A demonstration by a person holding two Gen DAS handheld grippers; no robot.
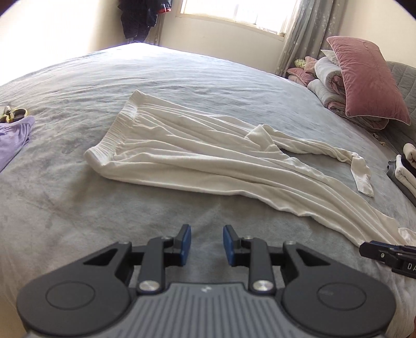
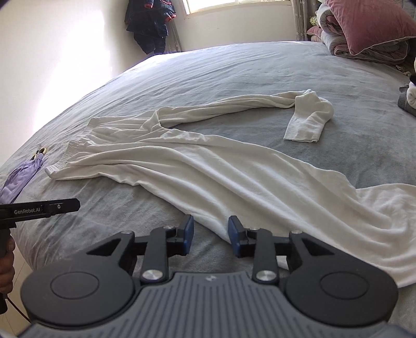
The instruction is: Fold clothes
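Note:
A white long-sleeved garment (image 1: 182,153) (image 2: 208,166) lies stretched and wrinkled across the grey bedcover (image 1: 65,208). Its ribbed hem (image 1: 114,135) is at the far left, and one sleeve (image 2: 306,117) curls back on itself at the far right. My left gripper (image 1: 207,244) is open over bare bedcover, a little short of the garment, with nothing between its pads. My right gripper (image 2: 211,239) is open too, its fingertips at the garment's near edge; the cloth lies flat between and beyond them, unpinched. Each gripper shows at the side of the other's view: the right gripper (image 1: 374,249), the left gripper (image 2: 65,205).
A purple garment (image 1: 13,140) (image 2: 20,179) lies at the bed's left edge. A pink pillow (image 1: 369,80) leans on rolled bedding at the far right, near a stack of folded clothes (image 1: 405,166). Dark clothes (image 2: 150,23) hang in the corner by the window.

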